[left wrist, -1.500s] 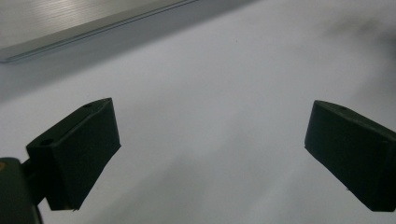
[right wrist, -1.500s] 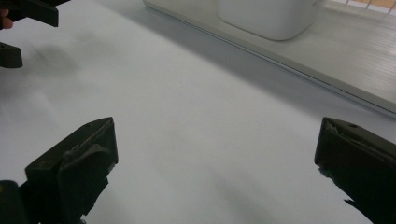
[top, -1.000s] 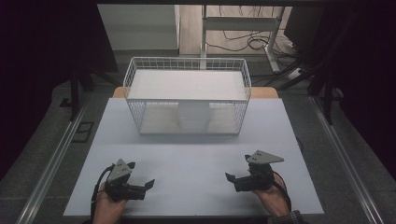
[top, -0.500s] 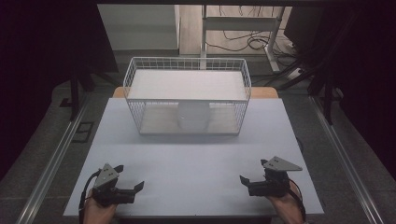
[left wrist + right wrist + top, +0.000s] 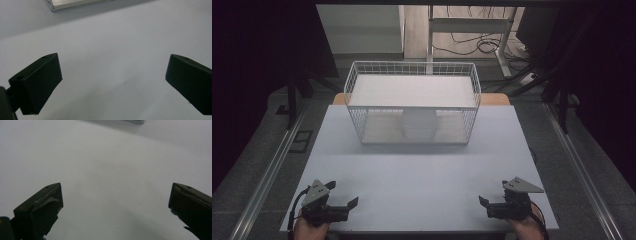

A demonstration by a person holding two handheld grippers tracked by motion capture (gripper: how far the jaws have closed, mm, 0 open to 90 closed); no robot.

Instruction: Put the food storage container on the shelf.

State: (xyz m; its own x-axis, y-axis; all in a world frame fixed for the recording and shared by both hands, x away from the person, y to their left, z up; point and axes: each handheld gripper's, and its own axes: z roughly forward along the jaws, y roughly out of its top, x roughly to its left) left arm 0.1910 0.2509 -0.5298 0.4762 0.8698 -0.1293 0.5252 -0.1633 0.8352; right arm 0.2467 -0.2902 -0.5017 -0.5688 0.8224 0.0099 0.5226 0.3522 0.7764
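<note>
Both tools had drawn back toward the bench's point(image 5: 422, 170) 6 o'clock edge: left tool point(image 5: 343, 209) and right tool point(image 5: 490, 208) spread, empty. The wire basket point(image 5: 412, 107) sat untouched at 12 o'clock, so work looked paused.

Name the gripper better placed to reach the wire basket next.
Neither clearly: the left gripper and right gripper both sit open at the table's near edge, about equally far from the centred wire basket.

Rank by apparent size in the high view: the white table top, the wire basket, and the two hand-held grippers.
1. white table top
2. wire basket
3. left hand-held gripper and right hand-held gripper: they look alike in size, so I do not rank them.
</note>
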